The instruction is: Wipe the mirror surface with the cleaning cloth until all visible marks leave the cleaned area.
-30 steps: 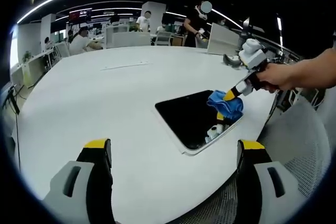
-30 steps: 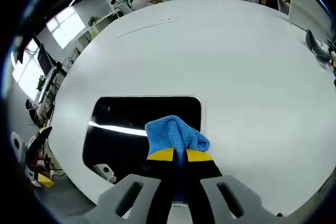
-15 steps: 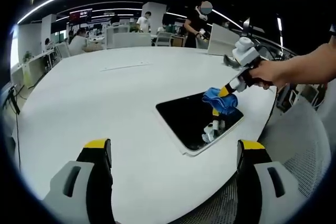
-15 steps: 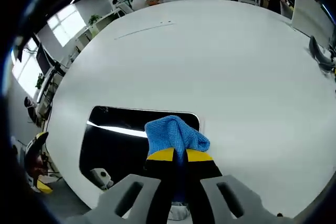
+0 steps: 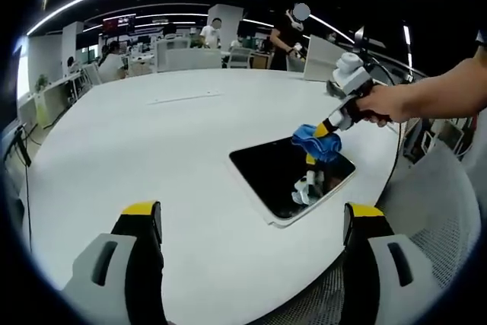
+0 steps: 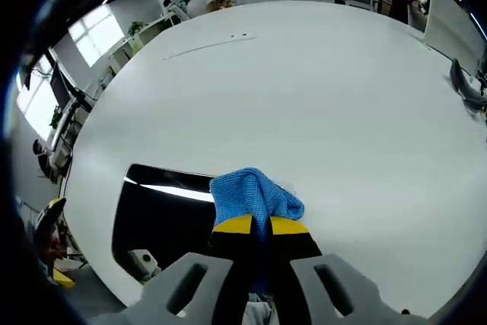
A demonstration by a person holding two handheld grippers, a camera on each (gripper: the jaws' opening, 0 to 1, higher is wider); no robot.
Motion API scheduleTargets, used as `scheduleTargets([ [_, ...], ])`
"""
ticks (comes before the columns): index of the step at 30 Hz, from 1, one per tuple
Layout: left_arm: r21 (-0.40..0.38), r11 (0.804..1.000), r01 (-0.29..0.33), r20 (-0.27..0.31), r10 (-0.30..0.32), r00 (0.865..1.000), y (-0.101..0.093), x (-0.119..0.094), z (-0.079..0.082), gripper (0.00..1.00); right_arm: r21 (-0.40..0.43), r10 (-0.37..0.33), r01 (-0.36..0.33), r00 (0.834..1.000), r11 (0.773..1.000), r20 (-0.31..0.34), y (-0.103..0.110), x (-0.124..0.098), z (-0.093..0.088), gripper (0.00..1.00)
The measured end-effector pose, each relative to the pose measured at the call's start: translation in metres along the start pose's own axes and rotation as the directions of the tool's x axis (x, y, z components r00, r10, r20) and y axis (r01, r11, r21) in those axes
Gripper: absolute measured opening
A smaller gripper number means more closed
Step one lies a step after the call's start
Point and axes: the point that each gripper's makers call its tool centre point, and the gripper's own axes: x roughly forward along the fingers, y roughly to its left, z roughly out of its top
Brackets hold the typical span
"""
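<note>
A: Start with the left gripper view. What lies on the large round white table (image 5: 152, 142)?

B: A flat rectangular mirror with a pale frame and a dark reflecting face (image 5: 285, 175), near the table's edge on the right of the view. At its far right corner a crumpled blue microfibre cleaning cloth (image 5: 317, 141) sits against the glass.

A: What holds the cloth?

B: The right gripper (image 5: 329, 129), coming in from the right in a person's hand (image 5: 378, 104). Its yellow-tipped black jaws are pinched on the cloth. A pale reflection of the gripper shows in the glass just below the cloth.

A: And the left gripper (image 5: 251, 222) itself?

B: Its 2 jaws rise from the bottom of the view, spread wide, with nothing between them. It hangs over the near table edge, well apart from the mirror.

A: Anything beyond the table?

B: Desks, monitors and several people at the back. A mesh chair (image 5: 441, 218) stands at the right, beside the table.

A: Now the right gripper view.

B: The right gripper's (image 6: 260, 224) jaws are pressed together on the cleaning cloth (image 6: 251, 194), which bunches up above their yellow tips. The mirror (image 6: 163, 215) stretches to the left of the cloth, its dark face crossed by a bright reflected light strip. The cloth covers the mirror's right end. The table (image 6: 319, 97) spreads bare and white beyond.

A: Any marks on the glass?

B: I cannot tell; the face is dark, with reflections in it.
</note>
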Motion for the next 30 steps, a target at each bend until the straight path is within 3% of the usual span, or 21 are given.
scheduleTargets([
  [15, 0.005, 1.0, -0.014, 0.018, 0.013, 1.0, 0.003, -0.002, 0.003, 0.98, -0.014, 0.004, -0.004, 1.0, 1.0, -0.008, 0.0, 0.005, 0.0, 0.0],
  [18, 0.006, 1.0, -0.015, 0.016, 0.015, 1.0, 0.004, -0.001, 0.002, 0.98, -0.116, -0.022, 0.02, 1.0, 0.993, -0.01, 0.001, 0.005, 0.001, 0.0],
  [26, 0.014, 1.0, -0.017, 0.005, 0.017, 1.0, 0.005, -0.001, 0.0, 0.98, -0.132, -0.031, 0.026, 0.999, 0.991, -0.042, 0.003, 0.002, 0.001, 0.01],
  [28, 0.022, 0.999, -0.027, 0.01, 0.027, 1.0, 0.006, -0.002, 0.001, 0.97, -0.075, 0.004, -0.009, 0.998, 0.997, -0.065, 0.003, 0.0, 0.0, 0.0],
  [30, 0.024, 0.999, -0.029, 0.005, 0.029, 1.0, 0.006, -0.002, 0.001, 0.97, -0.083, 0.017, -0.022, 0.997, 0.996, -0.071, 0.001, -0.004, 0.001, 0.01],
])
